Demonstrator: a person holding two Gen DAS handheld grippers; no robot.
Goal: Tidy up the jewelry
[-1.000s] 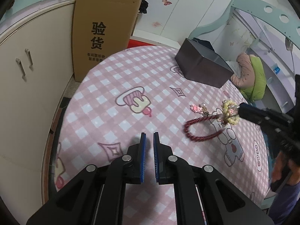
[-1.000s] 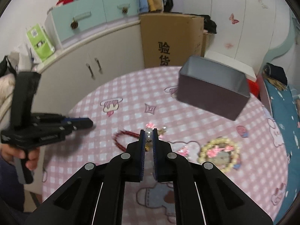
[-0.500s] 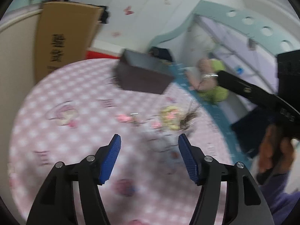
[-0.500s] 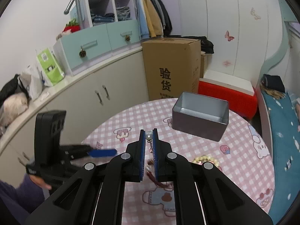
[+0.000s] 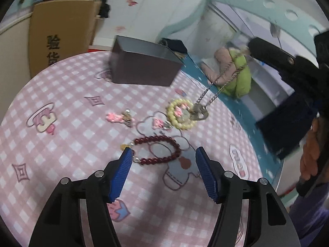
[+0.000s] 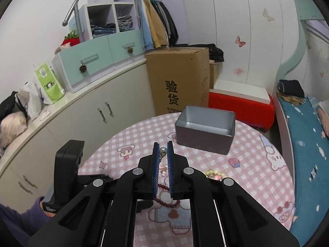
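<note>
Near the middle of the tabletop (image 5: 61, 94), just ahead of the left gripper (image 5: 162, 156), lies the dark red bead bracelet (image 5: 158, 150), a flattened loop whose long axis runs across the jaws' line of approach, roughly from one blue pad to the other. Those jaws stand spread with nothing between the pads; they have just been opening, and the loop sits a little beyond the tips and slightly toward the left pad, so the left hand is plainly the nearer one for this piece. Beyond the bracelet, toward the far edge, rest a cream bead bracelet (image 5: 181, 114) and two small pink charms (image 5: 115, 117), and further still stands the open grey tin box (image 6: 205, 126), near the far edge of the tabletop and well apart from the loose pieces. The right gripper (image 6: 163, 150) is raised above the tabletop with its jaws pressed together on a silver chain necklace (image 5: 218, 86), which hangs down with a pendant, seemingly heart-shaped though blurred, dangling just over the cream bracelet. The box lies ahead of the right jaws and somewhat to their right, so I judge the carry to the box belongs to that hand, while the left need only drop forward and close across the narrow width of the red loop.
</note>
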